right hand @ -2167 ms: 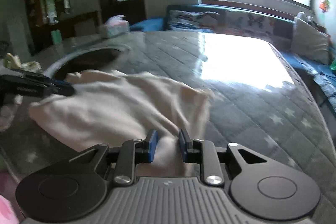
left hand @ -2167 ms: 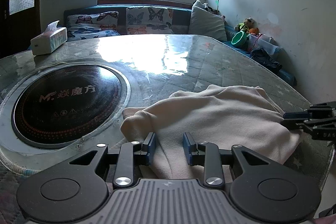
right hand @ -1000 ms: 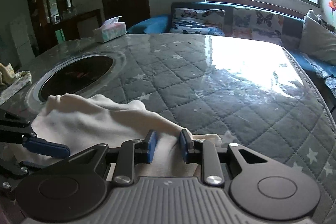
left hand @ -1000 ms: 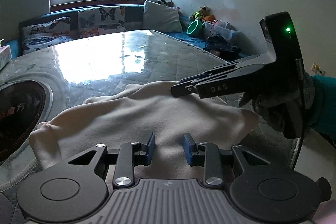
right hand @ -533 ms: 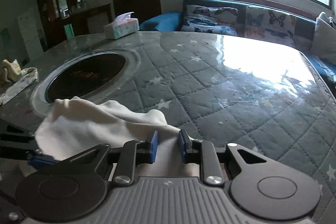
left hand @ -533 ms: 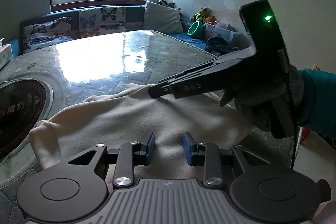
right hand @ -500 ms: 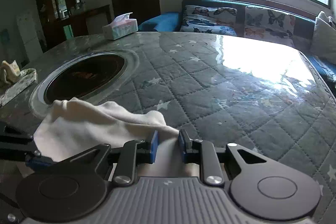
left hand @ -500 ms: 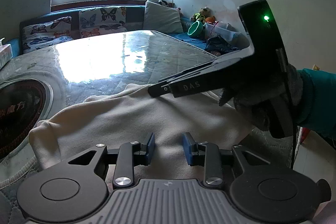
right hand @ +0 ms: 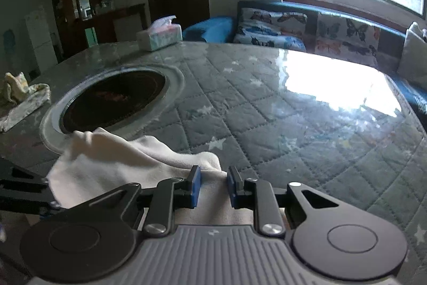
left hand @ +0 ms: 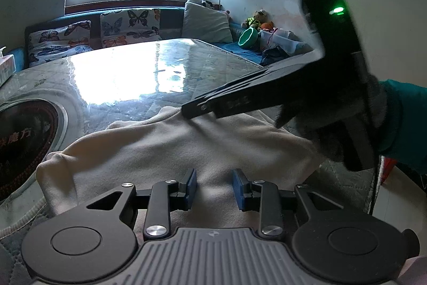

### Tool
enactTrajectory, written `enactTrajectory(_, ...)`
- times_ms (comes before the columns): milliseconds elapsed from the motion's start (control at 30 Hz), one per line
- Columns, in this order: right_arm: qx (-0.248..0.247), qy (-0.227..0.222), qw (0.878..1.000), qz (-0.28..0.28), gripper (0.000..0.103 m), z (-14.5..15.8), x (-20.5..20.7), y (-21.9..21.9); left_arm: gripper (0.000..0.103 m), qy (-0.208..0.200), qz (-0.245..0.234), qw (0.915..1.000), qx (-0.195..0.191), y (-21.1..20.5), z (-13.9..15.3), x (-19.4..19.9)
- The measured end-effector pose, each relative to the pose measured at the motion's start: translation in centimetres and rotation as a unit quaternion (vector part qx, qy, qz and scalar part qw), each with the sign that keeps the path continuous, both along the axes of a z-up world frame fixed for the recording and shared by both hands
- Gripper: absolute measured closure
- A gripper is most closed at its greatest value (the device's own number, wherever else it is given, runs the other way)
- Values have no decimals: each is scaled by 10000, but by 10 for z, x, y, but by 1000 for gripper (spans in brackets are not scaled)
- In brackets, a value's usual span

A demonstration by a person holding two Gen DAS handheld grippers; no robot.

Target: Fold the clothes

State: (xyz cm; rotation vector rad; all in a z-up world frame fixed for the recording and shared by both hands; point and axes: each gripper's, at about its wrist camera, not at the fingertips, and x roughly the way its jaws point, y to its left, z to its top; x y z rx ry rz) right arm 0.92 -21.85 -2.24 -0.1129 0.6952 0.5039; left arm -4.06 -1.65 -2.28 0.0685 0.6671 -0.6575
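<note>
So the cream garment is bunched in a folded heap at the near edge of the table, which has a quilted star-print cover. Its long axis runs roughly side to side along that edge, one end rumpled up right beside the round dark cooktop set into the table, the other end toward the table's corner.

The left gripper sits over the near hem with its blue pads spread apart, cloth under the gap but not pinched. The right gripper is also parted, fabric lying between its fingers; in the left wrist view its tips touch the top of the pile. It's held by a gloved hand with a teal sleeve.

Loads of bare table beyond the garment. A tissue box stands at the far rim and a patterned cloth is off past the cooktop.
</note>
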Motion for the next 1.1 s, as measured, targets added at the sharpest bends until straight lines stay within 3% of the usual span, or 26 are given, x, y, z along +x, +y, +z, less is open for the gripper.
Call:
enactTrajectory(333,-354,-303,9985,277,83,10,-75,-1,69,-95,48,9999,-38,6,-4,0)
enactTrajectory(767,-1062,-538,9927,-212,83,-5,-134,1,69,-159,2,9998,-108,12,-5,-3)
enactTrajectory(933,-805,-364,9943,-595,83,-9,-144,-16,68,-173,-13,9998,-121,14,-5,-5)
enactTrajectory(1100,-716,-457,9944,-622,83,0,-150,-20,67,-197,64,9997,-118,19,-2,-11)
